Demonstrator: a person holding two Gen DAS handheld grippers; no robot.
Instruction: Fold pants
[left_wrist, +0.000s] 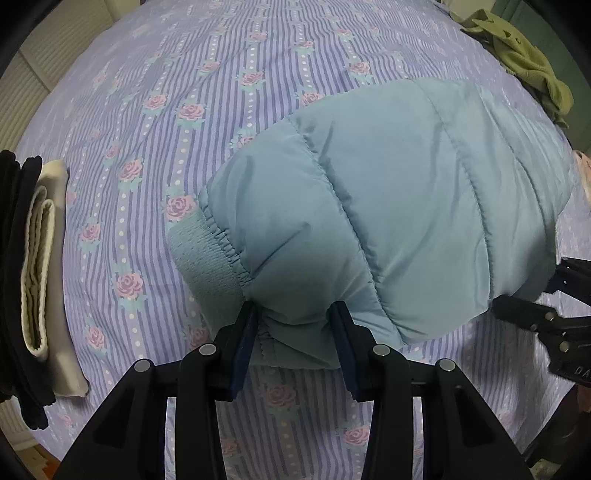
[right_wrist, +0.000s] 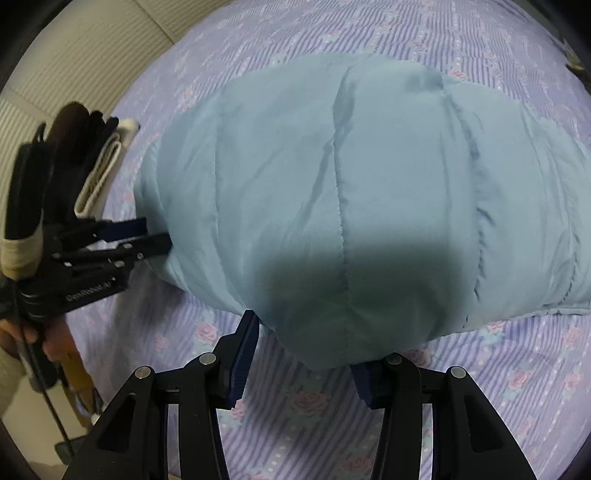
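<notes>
Light blue quilted padded pants lie folded on the bed, with a ribbed cuff showing at the left. My left gripper is open, its jaws either side of the pants' near edge by the cuff. In the right wrist view the pants fill the middle. My right gripper is open around the pants' near edge, whose fabric hangs over the right fingertip. Each gripper shows in the other's view: the right gripper at the pants' right side, the left gripper at their left side.
The bed has a purple striped floral sheet. A stack of folded black and cream clothes lies at the left edge. A green garment lies crumpled at the far right corner. A pale wall is beyond the bed.
</notes>
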